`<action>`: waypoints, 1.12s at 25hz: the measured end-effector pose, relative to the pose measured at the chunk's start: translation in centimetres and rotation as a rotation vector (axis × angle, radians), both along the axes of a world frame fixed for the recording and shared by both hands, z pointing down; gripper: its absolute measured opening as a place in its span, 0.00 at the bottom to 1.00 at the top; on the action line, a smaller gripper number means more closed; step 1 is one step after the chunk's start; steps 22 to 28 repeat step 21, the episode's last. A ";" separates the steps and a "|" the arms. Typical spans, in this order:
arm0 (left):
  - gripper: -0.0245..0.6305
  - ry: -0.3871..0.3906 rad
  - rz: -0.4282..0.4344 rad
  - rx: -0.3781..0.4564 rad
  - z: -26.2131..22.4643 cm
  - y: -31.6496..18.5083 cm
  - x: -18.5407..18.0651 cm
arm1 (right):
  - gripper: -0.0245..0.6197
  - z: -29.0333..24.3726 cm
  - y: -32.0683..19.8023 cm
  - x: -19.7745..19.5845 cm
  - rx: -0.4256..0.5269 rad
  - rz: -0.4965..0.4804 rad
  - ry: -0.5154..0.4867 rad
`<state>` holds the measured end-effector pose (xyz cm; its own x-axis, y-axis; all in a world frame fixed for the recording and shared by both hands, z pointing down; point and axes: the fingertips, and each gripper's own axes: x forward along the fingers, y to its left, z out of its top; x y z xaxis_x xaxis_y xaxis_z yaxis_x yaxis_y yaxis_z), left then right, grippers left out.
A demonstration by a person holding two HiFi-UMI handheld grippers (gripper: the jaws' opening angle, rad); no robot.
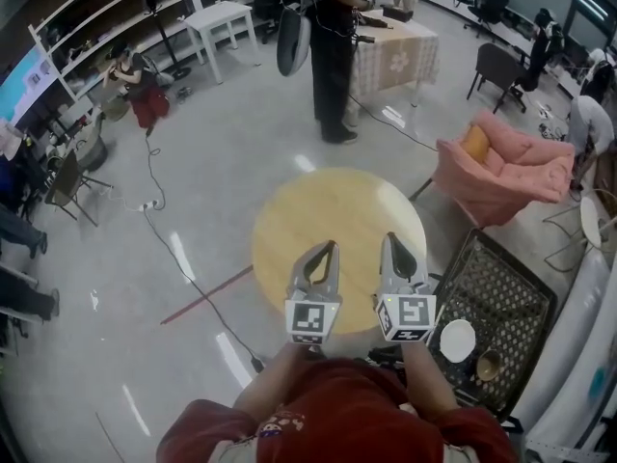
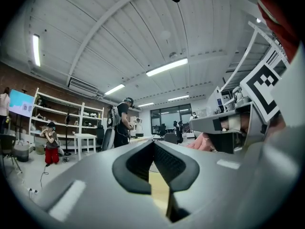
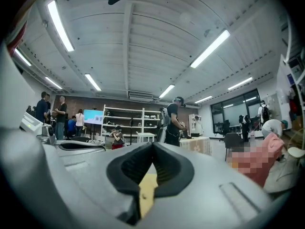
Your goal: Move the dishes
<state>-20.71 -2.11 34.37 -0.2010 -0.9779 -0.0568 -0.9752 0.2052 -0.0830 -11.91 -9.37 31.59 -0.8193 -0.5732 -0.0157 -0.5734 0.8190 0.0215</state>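
Head view: I've got the left gripper and right gripper side by side over the table. The plate and possibly a bowl sit in the basket, right of the right gripper. Left gripper view: jaws pressed together, empty. Right gripper view: same.

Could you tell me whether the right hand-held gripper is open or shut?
Shut: the right hand-held gripper has its jaw tips touching, nothing held.

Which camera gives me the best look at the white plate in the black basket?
The head view: the white plate lies in plain sight in the black basket, just right of the right gripper. Both gripper views look out across the room and show no plate at all.
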 end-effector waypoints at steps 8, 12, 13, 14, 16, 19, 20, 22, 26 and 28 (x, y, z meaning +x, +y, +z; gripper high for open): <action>0.05 0.005 -0.011 0.012 -0.3 0.7 -0.9 | 0.04 0.4 0.6 -0.9 0.007 0.004 0.018; 0.05 0.017 -0.020 0.009 0.0 1.1 -1.3 | 0.04 0.3 0.7 -1.0 0.013 0.009 0.019; 0.05 0.019 -0.021 0.008 0.1 1.1 -1.3 | 0.04 0.3 0.7 -1.0 0.013 0.010 0.022; 0.05 0.023 -0.022 0.008 0.2 1.2 -1.3 | 0.04 0.4 0.6 -1.0 0.013 0.012 0.024; 0.05 0.026 -0.022 0.009 0.3 1.2 -1.3 | 0.04 0.4 0.6 -0.8 0.012 0.016 0.025; 0.05 0.011 -0.016 0.012 0.2 0.7 -1.3 | 0.04 0.1 0.2 -0.6 0.018 0.028 0.013; 0.05 0.005 -0.013 0.013 0.2 0.4 -1.3 | 0.04 0.0 0.0 -0.5 0.021 0.033 0.007; 0.05 -0.001 -0.010 0.014 0.1 0.2 -1.3 | 0.04 -0.1 -0.1 -0.4 0.024 0.038 -0.001; 0.05 -0.001 -0.010 0.014 0.1 0.2 -1.3 | 0.04 -0.1 -0.1 -0.4 0.024 0.038 -0.001; 0.05 -0.001 -0.010 0.014 0.1 0.2 -1.3 | 0.04 -0.1 -0.1 -0.4 0.024 0.038 -0.001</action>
